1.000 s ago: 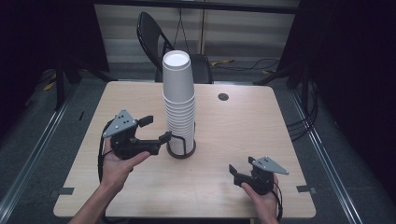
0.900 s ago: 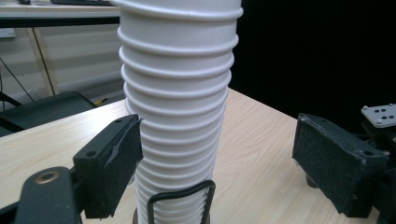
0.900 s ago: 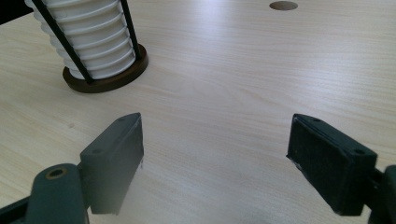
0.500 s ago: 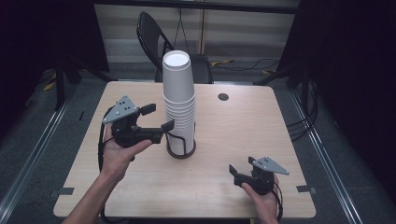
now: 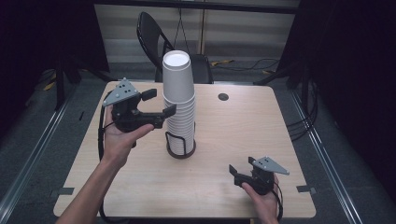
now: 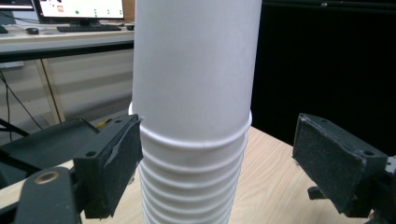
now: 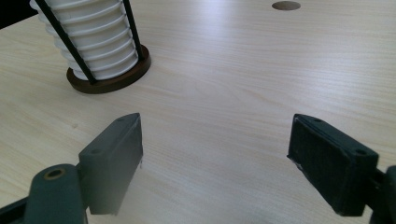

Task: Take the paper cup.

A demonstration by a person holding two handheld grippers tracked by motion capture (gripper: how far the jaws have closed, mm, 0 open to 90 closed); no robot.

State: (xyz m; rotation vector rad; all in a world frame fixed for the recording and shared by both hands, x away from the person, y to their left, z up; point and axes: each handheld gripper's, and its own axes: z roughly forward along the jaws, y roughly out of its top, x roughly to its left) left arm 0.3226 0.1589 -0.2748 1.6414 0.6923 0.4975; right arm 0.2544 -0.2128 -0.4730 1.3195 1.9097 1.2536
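Note:
A tall stack of white paper cups [image 5: 180, 107] stands upright in a holder with a dark round base [image 5: 181, 150] and black wire uprights, at the middle of the table. My left gripper [image 5: 162, 102] is held up at the stack's upper part, open, one jaw on each side. In the left gripper view the stack [image 6: 194, 93] stands between the jaws at the top cup's rim; the left pad [image 6: 114, 163] is at the rim and the right pad [image 6: 334, 161] stands apart. My right gripper [image 5: 236, 175] rests low at the front right, open on nothing [image 7: 219, 163].
The light wooden table [image 5: 261, 126] has a small dark round hole [image 5: 223, 97] at the back right. A black chair [image 5: 154, 32] stands behind the far edge. The holder base [image 7: 109, 77] lies ahead and left of the right gripper.
My left gripper has risen along the stack, from near the holder to the upper cups, jaws still open. The right gripper has not moved.

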